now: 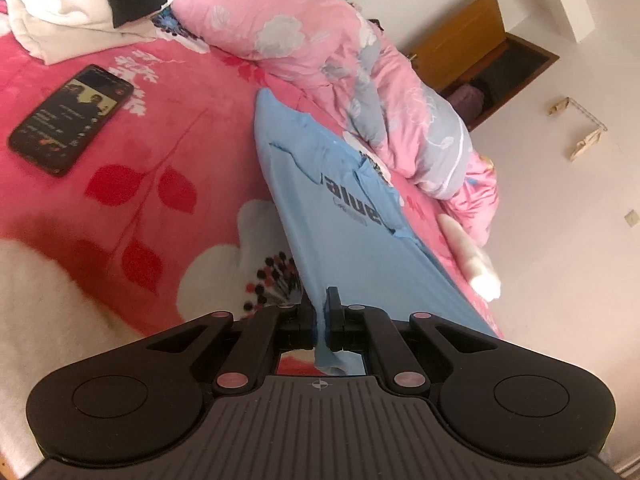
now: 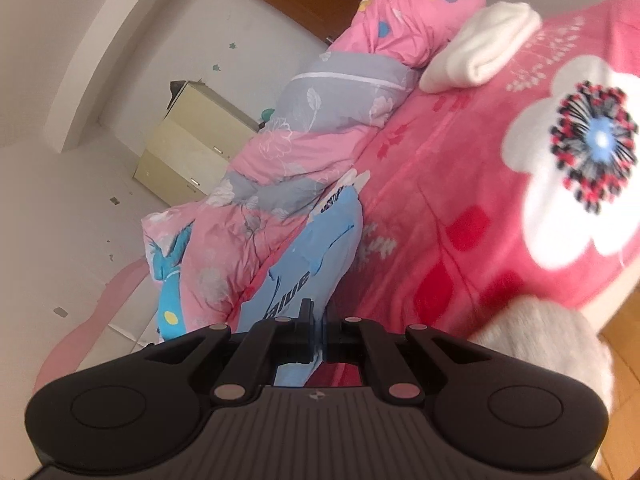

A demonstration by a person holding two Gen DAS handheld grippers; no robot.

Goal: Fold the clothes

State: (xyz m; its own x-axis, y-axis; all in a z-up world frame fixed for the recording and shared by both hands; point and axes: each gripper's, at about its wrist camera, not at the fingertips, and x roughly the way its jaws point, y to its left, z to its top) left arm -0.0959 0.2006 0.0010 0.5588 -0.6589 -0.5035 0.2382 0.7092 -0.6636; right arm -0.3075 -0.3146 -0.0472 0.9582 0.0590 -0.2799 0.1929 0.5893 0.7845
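Note:
A light blue T-shirt [image 1: 344, 216] with dark lettering stretches from my left gripper [image 1: 320, 312] away across the pink flowered blanket [image 1: 160, 152]. The left jaws are shut on the shirt's near edge, and a strip of blue cloth hangs down between them. In the right wrist view the same blue T-shirt [image 2: 308, 268] runs up from my right gripper [image 2: 318, 320], whose jaws are shut on its edge. The shirt's far end lies beside the pink and grey quilt [image 2: 304, 136].
A black phone [image 1: 72, 118] lies on the blanket at the left. Cream and black clothes [image 1: 76, 8] are heaped at the far left. A folded white garment [image 2: 480, 46] rests by the quilt. A pale cabinet [image 2: 192, 152] stands at the wall.

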